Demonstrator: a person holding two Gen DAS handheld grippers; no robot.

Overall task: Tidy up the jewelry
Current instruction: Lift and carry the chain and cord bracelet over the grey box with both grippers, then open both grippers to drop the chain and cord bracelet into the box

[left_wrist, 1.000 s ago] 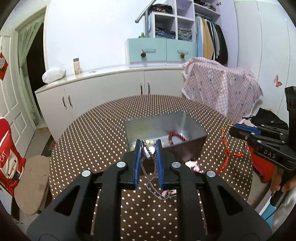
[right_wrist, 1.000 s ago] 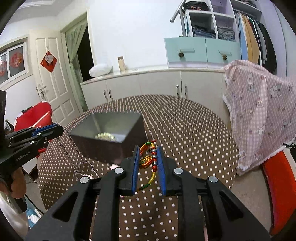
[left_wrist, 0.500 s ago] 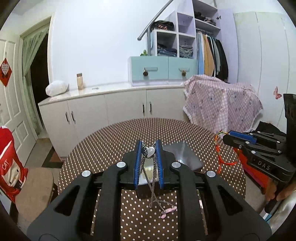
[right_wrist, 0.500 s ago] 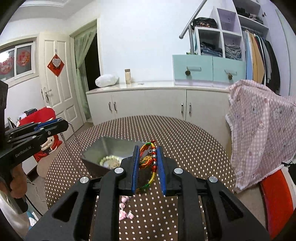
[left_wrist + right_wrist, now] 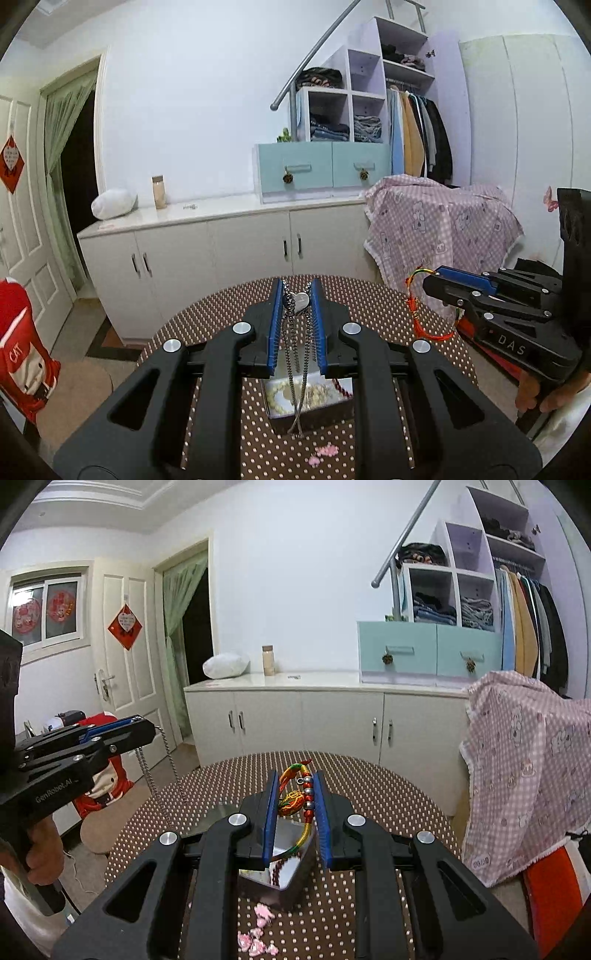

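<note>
Up in mid-frame, the left gripper [image 5: 297, 297] is clamped on a silver chain necklace [image 5: 295, 332] with a heart pendant, its loops dangling over the metal box [image 5: 310, 413] at lower centre, where pale beads lie inside. Over in the right wrist view, the right gripper [image 5: 295, 790] pinches a multicoloured woven bracelet [image 5: 295, 801] above the same box. Pink pieces [image 5: 256, 941] sit on the dotted table [image 5: 388, 797], just beside the box at the bottom.
</note>
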